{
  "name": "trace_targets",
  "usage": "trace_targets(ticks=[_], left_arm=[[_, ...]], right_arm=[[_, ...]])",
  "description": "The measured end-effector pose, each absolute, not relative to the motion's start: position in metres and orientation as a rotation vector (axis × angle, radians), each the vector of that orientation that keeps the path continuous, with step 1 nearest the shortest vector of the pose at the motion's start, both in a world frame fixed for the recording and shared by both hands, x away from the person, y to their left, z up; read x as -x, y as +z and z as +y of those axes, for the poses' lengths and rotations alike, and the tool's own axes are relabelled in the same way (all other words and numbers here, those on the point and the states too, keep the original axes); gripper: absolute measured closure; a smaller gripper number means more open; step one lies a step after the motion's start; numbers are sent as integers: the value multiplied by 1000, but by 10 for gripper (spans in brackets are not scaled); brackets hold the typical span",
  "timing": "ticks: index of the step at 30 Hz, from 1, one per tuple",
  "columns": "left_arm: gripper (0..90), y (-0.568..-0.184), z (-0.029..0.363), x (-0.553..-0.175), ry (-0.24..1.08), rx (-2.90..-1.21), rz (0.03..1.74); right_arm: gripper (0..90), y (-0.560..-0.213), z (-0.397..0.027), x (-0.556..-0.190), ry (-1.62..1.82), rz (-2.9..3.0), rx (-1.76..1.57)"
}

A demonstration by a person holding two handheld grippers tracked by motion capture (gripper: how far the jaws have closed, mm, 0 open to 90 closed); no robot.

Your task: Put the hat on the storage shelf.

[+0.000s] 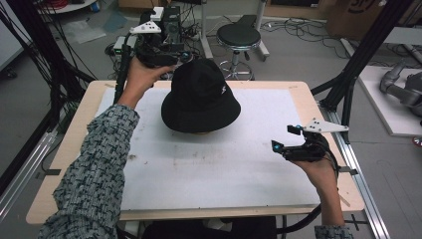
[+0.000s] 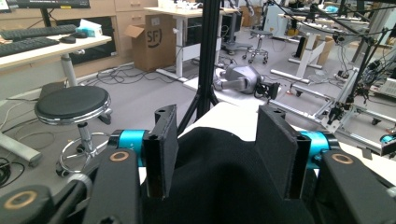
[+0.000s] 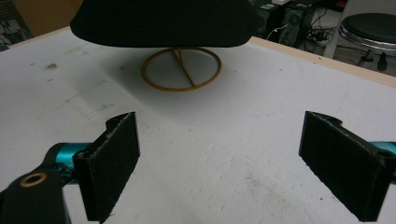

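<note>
A black bucket hat (image 1: 200,97) rests on a gold wire stand (image 3: 181,70) in the middle of the white mat (image 1: 209,164). My left gripper (image 1: 183,59) is held up at the hat's far left side. In the left gripper view it (image 2: 219,154) is open, its jaws straddling the black cloth of the hat's crown (image 2: 219,186) without pinching it. My right gripper (image 1: 283,138) hovers low over the mat's right side, well apart from the hat. It (image 3: 219,163) is wide open with nothing between its jaws, and points at the hat's brim (image 3: 163,23) and the stand's ring base.
The mat lies on a wooden table (image 1: 318,99). A black stool (image 1: 239,37) stands just beyond the far edge. Black frame posts (image 1: 361,55) rise at the right, with a grey robot arm (image 1: 400,89) lying behind them. Cables and equipment (image 1: 169,25) crowd the floor behind the left hand.
</note>
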State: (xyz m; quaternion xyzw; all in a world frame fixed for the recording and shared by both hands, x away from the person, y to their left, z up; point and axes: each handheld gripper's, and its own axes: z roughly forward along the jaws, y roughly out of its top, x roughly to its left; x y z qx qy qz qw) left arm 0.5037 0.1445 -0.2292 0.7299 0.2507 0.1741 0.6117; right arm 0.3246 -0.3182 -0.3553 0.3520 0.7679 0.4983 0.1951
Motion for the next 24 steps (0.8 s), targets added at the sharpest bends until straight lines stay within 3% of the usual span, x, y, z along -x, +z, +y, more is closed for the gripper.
trace_targets(ticks=[24], left_arm=[[388,-218,193,-479,432,-1644,596]], right_arm=[[122,-356,-324,-334,1431,2136,-1019]])
